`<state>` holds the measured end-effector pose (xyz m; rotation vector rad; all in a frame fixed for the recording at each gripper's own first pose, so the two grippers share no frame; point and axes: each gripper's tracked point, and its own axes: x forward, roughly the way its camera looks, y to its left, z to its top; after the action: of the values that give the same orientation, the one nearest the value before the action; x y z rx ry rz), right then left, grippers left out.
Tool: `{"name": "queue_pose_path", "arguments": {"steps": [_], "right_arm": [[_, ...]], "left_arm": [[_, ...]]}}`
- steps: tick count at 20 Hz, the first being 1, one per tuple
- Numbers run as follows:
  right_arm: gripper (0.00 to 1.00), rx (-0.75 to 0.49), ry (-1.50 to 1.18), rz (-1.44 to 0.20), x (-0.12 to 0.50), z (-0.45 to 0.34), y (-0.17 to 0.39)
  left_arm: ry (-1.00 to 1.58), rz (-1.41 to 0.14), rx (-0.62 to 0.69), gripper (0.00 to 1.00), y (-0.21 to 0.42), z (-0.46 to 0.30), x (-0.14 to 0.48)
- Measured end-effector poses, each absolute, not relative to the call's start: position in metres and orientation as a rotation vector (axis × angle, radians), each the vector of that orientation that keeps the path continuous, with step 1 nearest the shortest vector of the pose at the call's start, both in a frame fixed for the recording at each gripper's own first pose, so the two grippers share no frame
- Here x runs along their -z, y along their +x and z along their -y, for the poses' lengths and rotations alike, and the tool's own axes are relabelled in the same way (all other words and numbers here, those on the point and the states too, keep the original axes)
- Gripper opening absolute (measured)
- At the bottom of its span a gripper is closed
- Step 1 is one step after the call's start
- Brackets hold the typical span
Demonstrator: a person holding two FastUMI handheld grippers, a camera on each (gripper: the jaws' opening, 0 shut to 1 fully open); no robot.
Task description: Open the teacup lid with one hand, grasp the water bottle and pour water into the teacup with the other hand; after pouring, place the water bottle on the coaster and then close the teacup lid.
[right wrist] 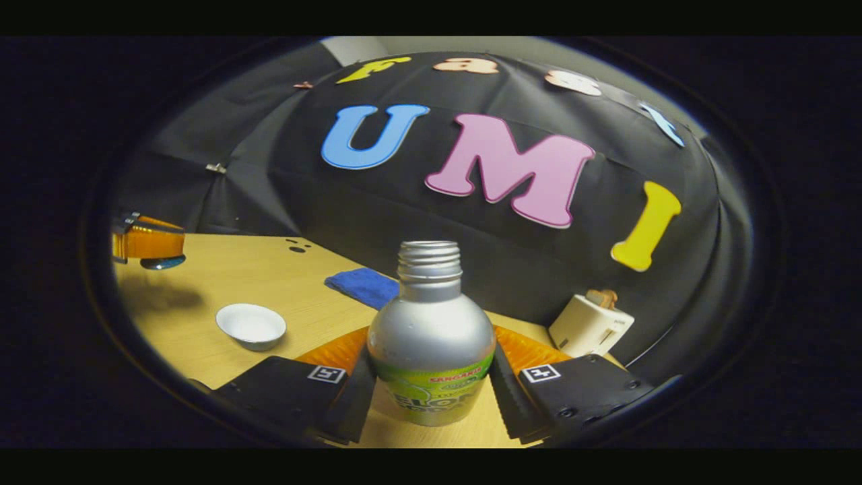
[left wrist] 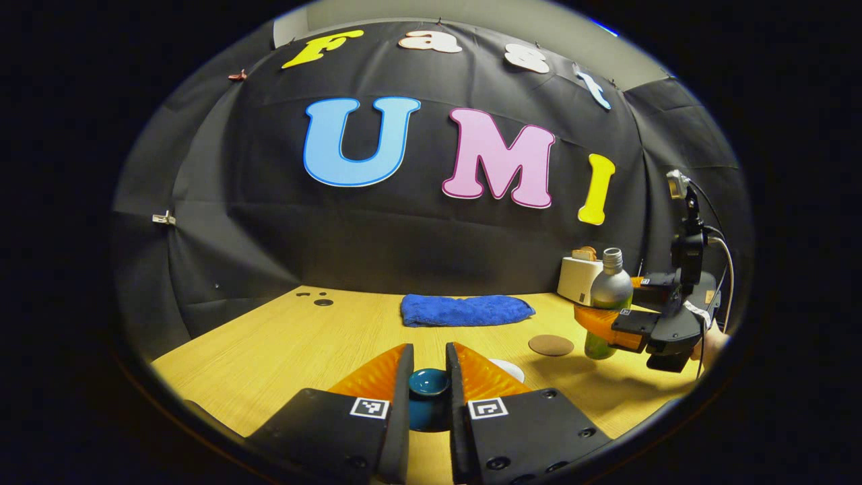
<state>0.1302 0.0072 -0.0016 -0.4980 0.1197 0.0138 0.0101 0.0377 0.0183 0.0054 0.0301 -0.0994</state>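
My left gripper (left wrist: 429, 364) is shut on the dark teal teacup lid (left wrist: 429, 382), held up off the table. In the right gripper view that same left gripper (right wrist: 145, 244) hangs at the far left with the lid (right wrist: 163, 263) under it. The white teacup (right wrist: 251, 325) stands uncovered on the table; its rim (left wrist: 509, 368) peeks out beside my left fingers. My right gripper (right wrist: 431, 353) is shut on the silver, green-labelled water bottle (right wrist: 431, 316), upright and uncapped. Farther off, the bottle (left wrist: 610, 289) in the right gripper (left wrist: 609, 331) hovers just right of the round brown coaster (left wrist: 551, 345).
A folded blue towel (left wrist: 465, 310) lies at the back of the wooden table (left wrist: 283, 350). A white toaster (left wrist: 578, 277) stands at the back right, behind the bottle. A hand (left wrist: 710, 343) holds the right gripper near the table's right edge.
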Motion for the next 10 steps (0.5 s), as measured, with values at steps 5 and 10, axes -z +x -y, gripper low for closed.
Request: {"name": "queue_pose_path", "arguments": {"steps": [5,10], "right_arm": [[0.79,-0.09,-0.749,-0.12,0.01,-0.037,0.14],[0.79,-0.123,-0.948,-0.161,0.035,-0.052,0.151]], "left_arm": [[-0.023,-0.03,0.09,0.29,0.002,-0.05,-0.015],[-0.013,-0.032,0.069,0.29,-0.007,-0.066,-0.016]]}}
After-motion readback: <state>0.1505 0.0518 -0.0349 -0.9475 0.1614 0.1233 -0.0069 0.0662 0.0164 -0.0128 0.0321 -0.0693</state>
